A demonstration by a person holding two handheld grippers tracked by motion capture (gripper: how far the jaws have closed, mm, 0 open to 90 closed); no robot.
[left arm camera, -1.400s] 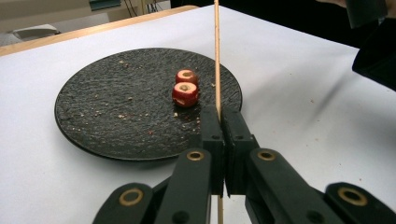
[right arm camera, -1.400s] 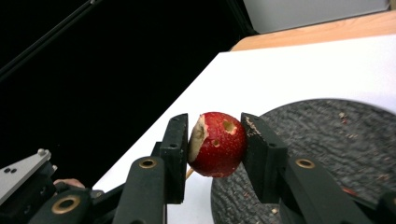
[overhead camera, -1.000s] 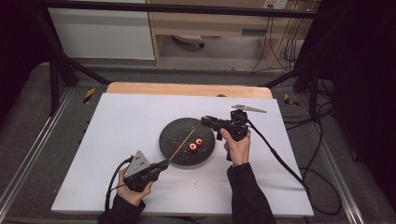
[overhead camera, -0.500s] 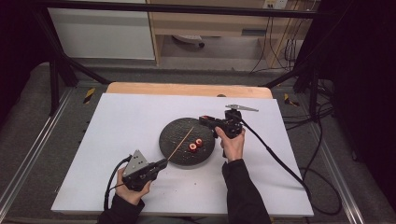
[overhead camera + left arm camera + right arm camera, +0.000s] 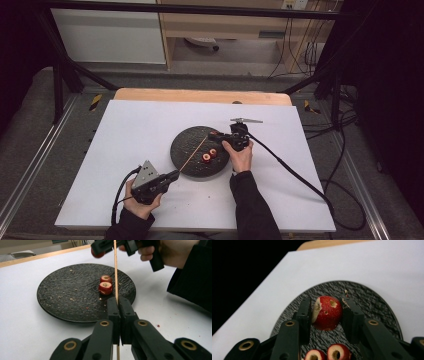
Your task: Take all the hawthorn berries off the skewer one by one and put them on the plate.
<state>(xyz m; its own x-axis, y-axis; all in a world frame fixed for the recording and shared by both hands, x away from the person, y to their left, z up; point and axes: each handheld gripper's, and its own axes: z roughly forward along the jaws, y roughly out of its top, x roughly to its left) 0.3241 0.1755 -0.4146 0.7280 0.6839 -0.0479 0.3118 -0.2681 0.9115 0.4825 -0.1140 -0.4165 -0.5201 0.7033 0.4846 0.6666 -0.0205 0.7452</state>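
Forearms in dark sleeves enter from the near edge of a white table (image 5: 125,130). Nearest, the left gripper (image 5: 117,305) has its jaws pressed together on a thin wooden skewer (image 5: 115,270), which slants up and away over a round black textured plate (image 5: 187,147). Beyond the jaws, 2 small red fruit pieces with pale cored centres (image 5: 105,285) sit on the plate, touching each other. Farther still, the right gripper (image 5: 325,312) holds a third red fruit piece (image 5: 327,312) clamped between its jaws, raised above the plate; the piece has several small holes in its skin and a pale cut face turned toward one jaw. In the left gripper view this piece hangs just beside the skewer's upper part.

Judged from this, the step is threading the held fruit onto the skewer. To do it well, the left gripper should keep the skewer steady while the right lines the fruit's core with the tip. The push should run straight along the stick, slowly, over the plate so a slip lands there. Too hard a squeeze could split the soft piece.
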